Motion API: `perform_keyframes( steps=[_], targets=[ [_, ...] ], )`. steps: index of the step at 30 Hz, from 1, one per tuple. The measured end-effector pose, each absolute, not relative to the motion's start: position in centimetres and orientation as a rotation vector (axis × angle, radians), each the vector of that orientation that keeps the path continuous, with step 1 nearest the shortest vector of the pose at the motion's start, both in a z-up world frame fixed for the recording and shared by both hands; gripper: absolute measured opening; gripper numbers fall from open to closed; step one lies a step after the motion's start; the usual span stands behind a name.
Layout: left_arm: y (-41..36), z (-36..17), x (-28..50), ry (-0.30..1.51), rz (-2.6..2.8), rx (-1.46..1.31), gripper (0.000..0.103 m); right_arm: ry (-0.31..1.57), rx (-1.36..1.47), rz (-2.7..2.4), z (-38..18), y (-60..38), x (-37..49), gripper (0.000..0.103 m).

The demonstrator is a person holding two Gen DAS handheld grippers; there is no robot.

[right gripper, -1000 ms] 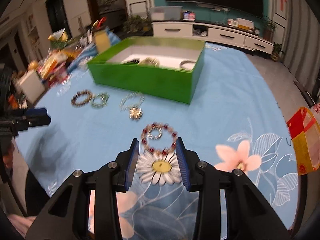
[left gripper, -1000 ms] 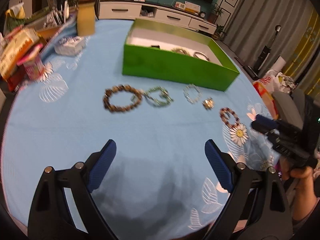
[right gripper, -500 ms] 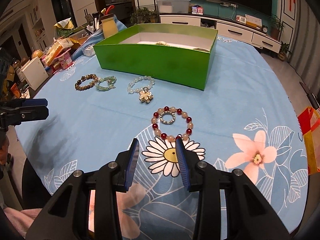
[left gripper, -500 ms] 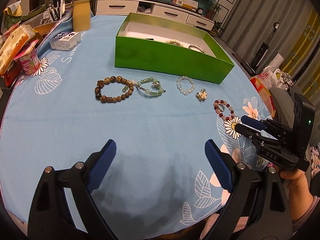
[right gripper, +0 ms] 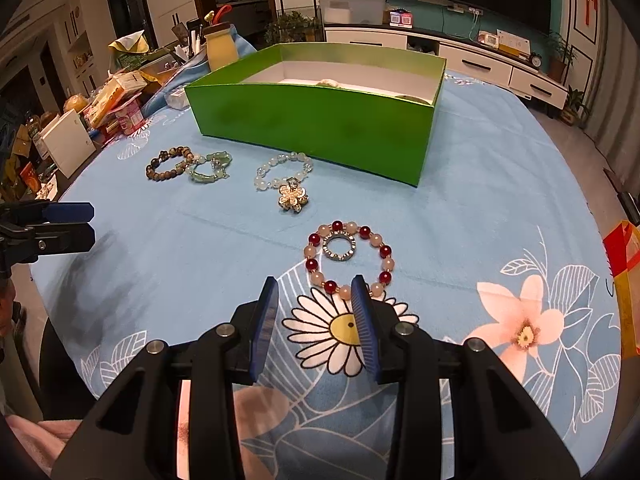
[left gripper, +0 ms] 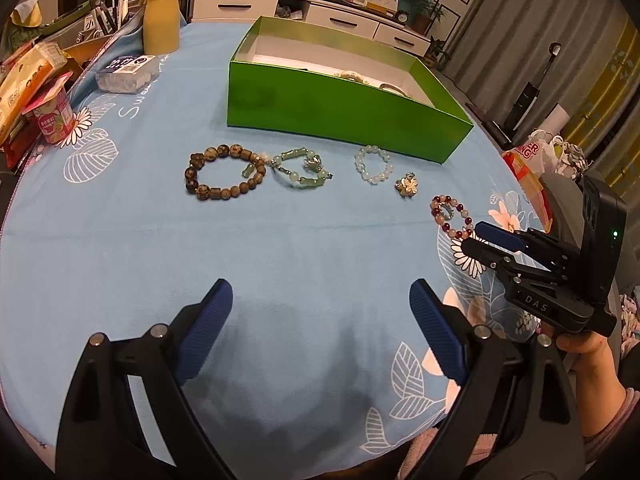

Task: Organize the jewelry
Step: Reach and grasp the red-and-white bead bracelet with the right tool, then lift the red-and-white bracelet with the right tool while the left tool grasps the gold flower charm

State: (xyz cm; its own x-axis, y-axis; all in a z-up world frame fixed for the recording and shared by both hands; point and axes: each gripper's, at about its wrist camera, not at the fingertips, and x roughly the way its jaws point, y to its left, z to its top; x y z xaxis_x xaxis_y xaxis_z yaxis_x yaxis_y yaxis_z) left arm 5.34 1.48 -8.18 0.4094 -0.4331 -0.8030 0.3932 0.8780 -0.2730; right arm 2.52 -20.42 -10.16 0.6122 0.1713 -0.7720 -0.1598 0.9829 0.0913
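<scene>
Four bracelets lie in a loose row on the desk [left gripper: 120,240] in the left wrist view: a brown bead bracelet [left gripper: 224,176], a green jade bracelet [left gripper: 300,169] touching it, a pale bead bracelet [left gripper: 374,167] with a flower charm [left gripper: 407,186] just beside it, and a red and pink bracelet [left gripper: 450,216] nearest the right side. Behind them stands the green box [left gripper: 340,108]; its near wall hides most of the inside, so only slivers of pieces show over the rim. The left gripper [left gripper: 320,316] hangs over bare blue cloth, its fingers wide apart with nothing between them. The right gripper [left gripper: 486,240] comes in from the right edge, held by a hand [left gripper: 584,360] partly cut off by the frame; its tips cover the edge of the red and pink bracelet. Clutter of packets and a yellow jar [left gripper: 161,20] crowds the far left.

Seen from the right wrist, the right gripper [right gripper: 316,300] has its fingers partly apart and clamps nothing, one tip overlapping the near beads of the red and pink bracelet [right gripper: 348,258], which has a small metal ring [right gripper: 339,246] inside it. Whether that tip touches the beads I cannot tell. The green box [right gripper: 316,124] again hides its contents. The cloth is blue, printed with daisies and leaves; a white cabinet [right gripper: 480,64] and dark screen line the back wall.
</scene>
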Motion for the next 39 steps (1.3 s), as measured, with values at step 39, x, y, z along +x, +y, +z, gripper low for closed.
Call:
perform_keyframes(
  steps=[39],
  targets=[
    [-5.9,-9.0,7.3,0.997,-0.59,0.087,0.091,0.675,0.481,0.272,-5.9,-29.1,4.4,0.007]
  ],
)
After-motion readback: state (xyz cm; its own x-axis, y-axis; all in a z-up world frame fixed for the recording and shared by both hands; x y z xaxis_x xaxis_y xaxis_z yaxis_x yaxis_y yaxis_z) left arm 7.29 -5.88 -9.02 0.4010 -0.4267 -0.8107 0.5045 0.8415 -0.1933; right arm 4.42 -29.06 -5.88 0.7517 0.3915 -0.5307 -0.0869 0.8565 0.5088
